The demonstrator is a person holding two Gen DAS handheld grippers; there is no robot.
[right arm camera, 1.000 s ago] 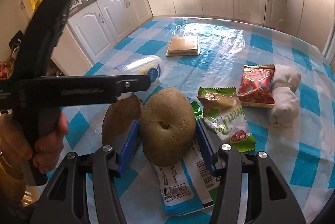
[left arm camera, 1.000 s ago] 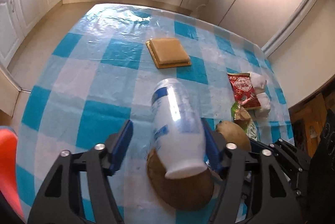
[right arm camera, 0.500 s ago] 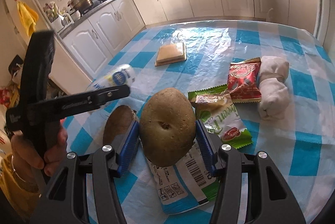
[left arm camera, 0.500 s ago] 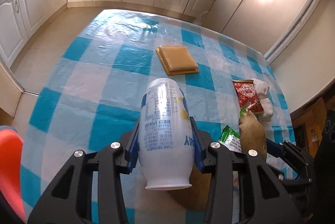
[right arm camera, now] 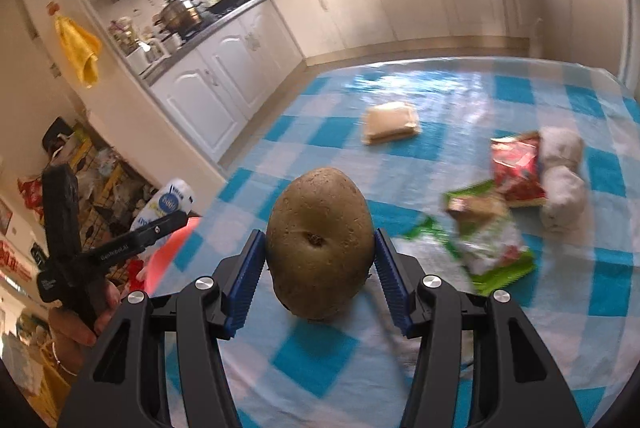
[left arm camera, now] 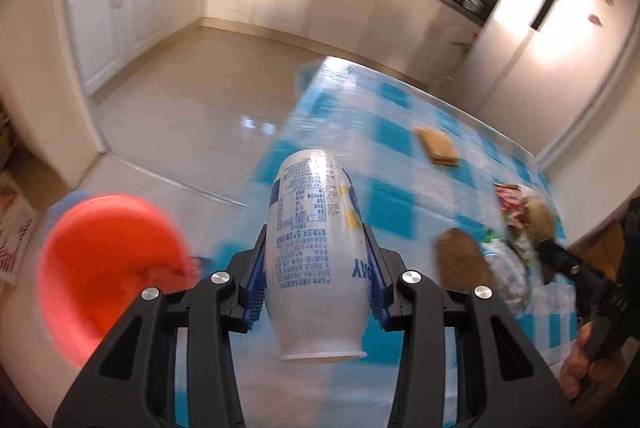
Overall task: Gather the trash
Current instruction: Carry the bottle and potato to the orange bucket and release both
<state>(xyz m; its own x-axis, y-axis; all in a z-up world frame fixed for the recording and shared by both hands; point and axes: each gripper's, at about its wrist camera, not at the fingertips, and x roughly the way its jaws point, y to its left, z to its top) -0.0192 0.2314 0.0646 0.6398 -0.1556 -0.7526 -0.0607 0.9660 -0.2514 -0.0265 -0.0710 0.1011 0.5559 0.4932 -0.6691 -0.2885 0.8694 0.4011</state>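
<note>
My left gripper [left arm camera: 318, 282] is shut on a white plastic bottle [left arm camera: 316, 252] with blue print, held in the air at the table's left edge, beside a red bin [left arm camera: 104, 268] that stands low on the left. My right gripper [right arm camera: 320, 268] is shut on a brown potato [right arm camera: 320, 240], held above the blue-and-white checked tablecloth [right arm camera: 460, 99]. In the right wrist view the left gripper [right arm camera: 120, 248] with the bottle [right arm camera: 168, 203] shows at the left, over the red bin [right arm camera: 168, 256].
On the table lie a tan flat packet [right arm camera: 390, 121], a red snack wrapper [right arm camera: 516, 167], a green wrapper [right arm camera: 492, 248], a white cloth roll [right arm camera: 560, 179] and a second brown potato [left arm camera: 460, 260]. White kitchen cabinets [right arm camera: 240, 67] line the walls. A fridge [left arm camera: 552, 27] stands beyond the table.
My left gripper has swung left off the table with the bottle, towards the red bin. My right gripper has lifted the potato higher and moved left with it.
</note>
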